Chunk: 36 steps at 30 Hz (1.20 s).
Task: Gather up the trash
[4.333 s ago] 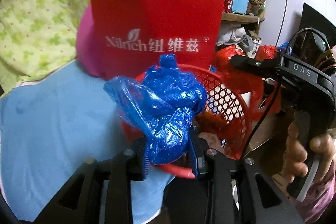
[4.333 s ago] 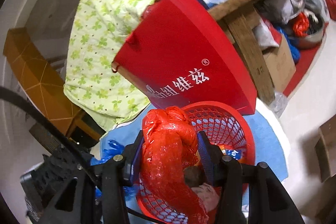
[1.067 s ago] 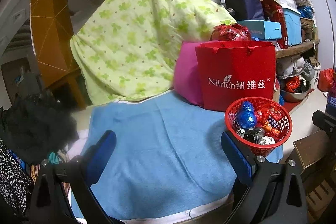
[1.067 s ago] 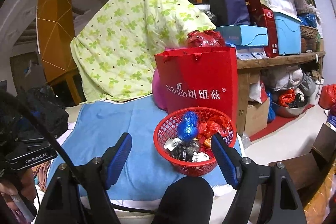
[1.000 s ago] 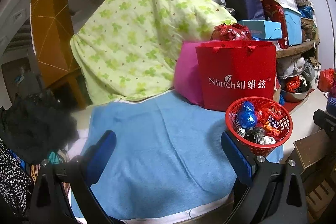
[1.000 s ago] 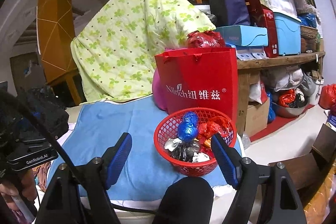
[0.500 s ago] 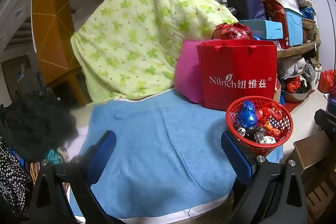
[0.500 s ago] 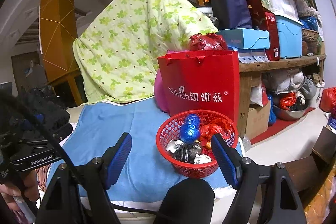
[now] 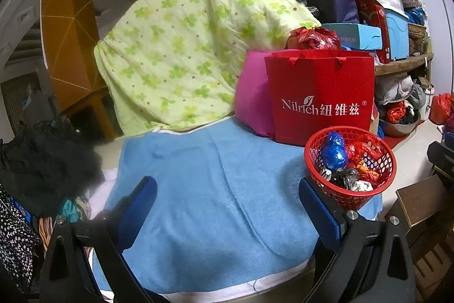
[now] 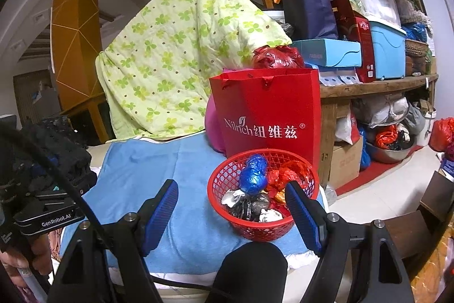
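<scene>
The trash, a blue bag wad, red wrappers and crumpled foil, is gathered in the red mesh basket at lower centre of the right wrist view, set at the blue towel's corner, apparently within easy reach. The right gripper is spread wide and empty just before the basket, its right pad overlapping the rim. The left gripper is likewise wide and empty over bare towel, the basket at its right.

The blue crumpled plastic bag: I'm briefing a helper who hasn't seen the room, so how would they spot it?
Find the tall red paper gift bag with white lettering on the blue towel. Before it sits a round red plastic mesh basket. The blue crumpled plastic bag lies atop its trash, the only blue piece among red, black and white scraps.
</scene>
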Tool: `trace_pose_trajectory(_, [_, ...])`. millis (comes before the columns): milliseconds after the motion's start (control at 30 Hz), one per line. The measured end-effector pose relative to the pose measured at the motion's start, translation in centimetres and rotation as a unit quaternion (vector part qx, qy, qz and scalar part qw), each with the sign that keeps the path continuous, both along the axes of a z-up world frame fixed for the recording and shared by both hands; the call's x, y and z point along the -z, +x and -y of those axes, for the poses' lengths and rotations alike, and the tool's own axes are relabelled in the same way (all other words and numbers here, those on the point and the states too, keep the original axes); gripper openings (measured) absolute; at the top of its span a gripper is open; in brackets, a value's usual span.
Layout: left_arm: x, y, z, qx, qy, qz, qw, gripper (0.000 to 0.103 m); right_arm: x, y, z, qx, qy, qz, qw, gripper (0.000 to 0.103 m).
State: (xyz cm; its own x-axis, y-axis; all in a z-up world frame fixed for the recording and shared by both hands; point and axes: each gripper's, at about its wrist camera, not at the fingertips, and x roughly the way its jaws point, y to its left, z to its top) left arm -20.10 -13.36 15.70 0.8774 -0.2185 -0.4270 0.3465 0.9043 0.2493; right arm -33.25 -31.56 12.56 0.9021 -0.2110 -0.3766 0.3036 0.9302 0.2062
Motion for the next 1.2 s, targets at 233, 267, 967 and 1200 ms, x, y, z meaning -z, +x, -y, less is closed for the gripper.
trace_pose_trajectory(233, [0.15, 0.25, -0.21, -0.002, -0.003, -0.007, 1.0000, 0.100, -0.12, -0.10, 0.26, 0.009, -0.003, 0.000, 1.000, 0.080])
trace_pose_trajectory(267, [0.13, 0.25, -0.18, -0.003, -0.004, -0.007, 1.0000, 0.100, -0.12, -0.10, 0.35, 0.010, -0.001, 0.000, 1.000, 0.080])
trace_pose_trajectory(967, [0.61, 0.64, -0.57, -0.009, -0.005, -0.011, 0.9999, 0.100, -0.05, 0.39, 0.66, 0.007, -0.001, -0.005, 1.000, 0.080])
trace_pose_trajectory(1200, [0.64, 0.66, -0.56, -0.009, -0.004, -0.012, 0.9999, 0.100, 0.18, 0.48, 0.92, 0.011, 0.002, -0.011, 1.000, 0.080])
